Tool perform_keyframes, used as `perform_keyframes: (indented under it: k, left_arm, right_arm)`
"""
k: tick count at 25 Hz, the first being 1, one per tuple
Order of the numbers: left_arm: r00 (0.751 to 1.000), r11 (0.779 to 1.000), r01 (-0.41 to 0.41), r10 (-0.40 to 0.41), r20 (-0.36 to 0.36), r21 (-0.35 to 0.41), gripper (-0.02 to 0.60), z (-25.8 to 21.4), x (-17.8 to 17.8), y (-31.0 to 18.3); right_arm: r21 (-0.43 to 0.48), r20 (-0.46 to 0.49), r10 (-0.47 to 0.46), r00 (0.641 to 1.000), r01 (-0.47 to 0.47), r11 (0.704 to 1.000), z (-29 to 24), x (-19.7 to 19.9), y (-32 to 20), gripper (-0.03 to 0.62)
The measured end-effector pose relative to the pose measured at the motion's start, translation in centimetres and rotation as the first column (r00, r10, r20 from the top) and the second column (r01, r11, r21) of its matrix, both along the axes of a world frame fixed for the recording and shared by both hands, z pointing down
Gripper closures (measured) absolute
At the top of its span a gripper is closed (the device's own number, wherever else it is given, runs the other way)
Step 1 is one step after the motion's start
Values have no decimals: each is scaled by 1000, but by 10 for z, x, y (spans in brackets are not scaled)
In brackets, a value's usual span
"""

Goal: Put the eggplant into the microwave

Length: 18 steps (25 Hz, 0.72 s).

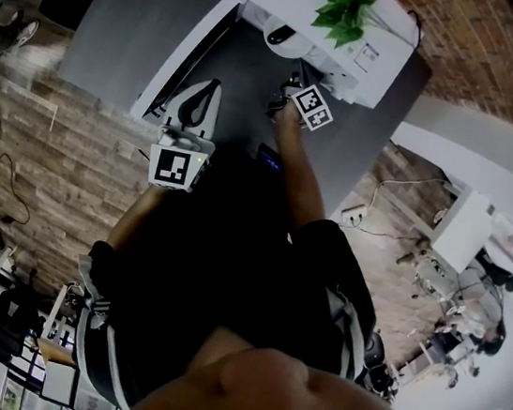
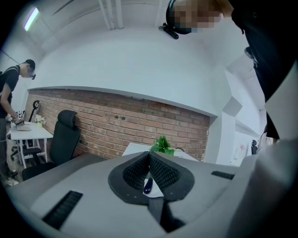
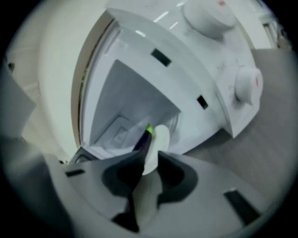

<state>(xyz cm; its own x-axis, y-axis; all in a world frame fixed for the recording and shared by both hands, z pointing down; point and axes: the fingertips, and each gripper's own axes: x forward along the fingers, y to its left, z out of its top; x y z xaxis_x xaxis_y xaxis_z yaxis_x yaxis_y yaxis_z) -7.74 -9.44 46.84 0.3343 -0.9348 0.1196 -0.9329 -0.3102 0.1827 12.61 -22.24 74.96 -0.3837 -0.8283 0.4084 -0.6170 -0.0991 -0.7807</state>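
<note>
The white microwave stands on the grey table with its door swung open to the left. A dark purple eggplant with a green stem lies on a white plate. My right gripper is shut on the plate's rim and holds it at the mouth of the microwave cavity. In the head view the plate sits at the opening just beyond the right gripper. My left gripper hangs back over the table, jaws shut and empty.
A green plant sits on top of the microwave. Two knobs line its right side. Behind the table are a brick wall, a black office chair and a person at a white desk.
</note>
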Motion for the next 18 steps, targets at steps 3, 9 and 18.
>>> perform_keyframes:
  k: [3,9,18]
  left_arm:
    - [1000,1000,-13,13,-5,4,545,0,3,-2]
    - [999,999,-31,32,-13,14,545,-4,4,-8]
    - [997,997,-73,74,-10,16,545,-5,8,-20]
  right_arm:
    - [34,-206,-84,975,93,995,-6,-5,9,530]
    - [-51,-446,-195,874,193,980,2,-21,26,557]
    - [-95,-473,-223,852,202,975,16,-39,33,556]
